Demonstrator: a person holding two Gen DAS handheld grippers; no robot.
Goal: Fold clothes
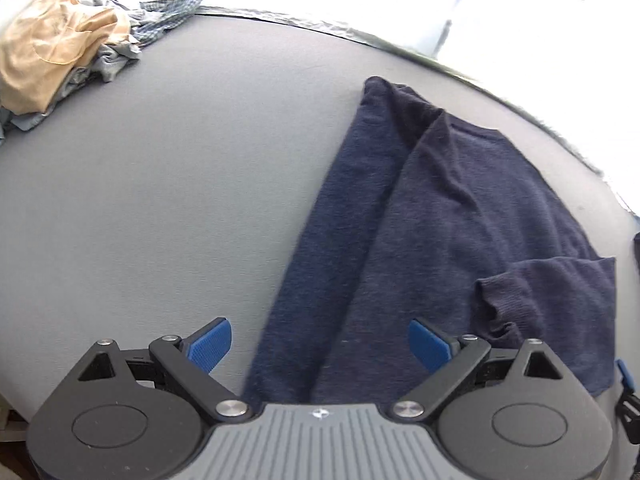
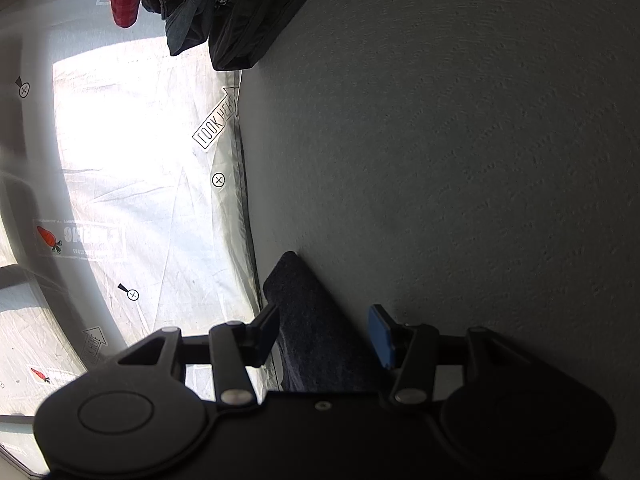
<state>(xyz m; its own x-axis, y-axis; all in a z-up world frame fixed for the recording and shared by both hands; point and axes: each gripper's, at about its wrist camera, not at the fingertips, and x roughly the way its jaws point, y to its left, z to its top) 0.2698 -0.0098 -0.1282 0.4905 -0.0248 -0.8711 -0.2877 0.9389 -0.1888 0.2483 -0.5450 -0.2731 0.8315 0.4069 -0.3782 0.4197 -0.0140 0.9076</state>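
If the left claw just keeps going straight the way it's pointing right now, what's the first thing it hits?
Most likely the navy sweater lying on the grey table. The left claw is open and empty, angled down with the sweater's left edge between its blue pads. Depth is unclear, so it could land at that edge.

Bare grey table lay open left of the navy sweater; a heap of clothes blocked the far-left corner beyond it.
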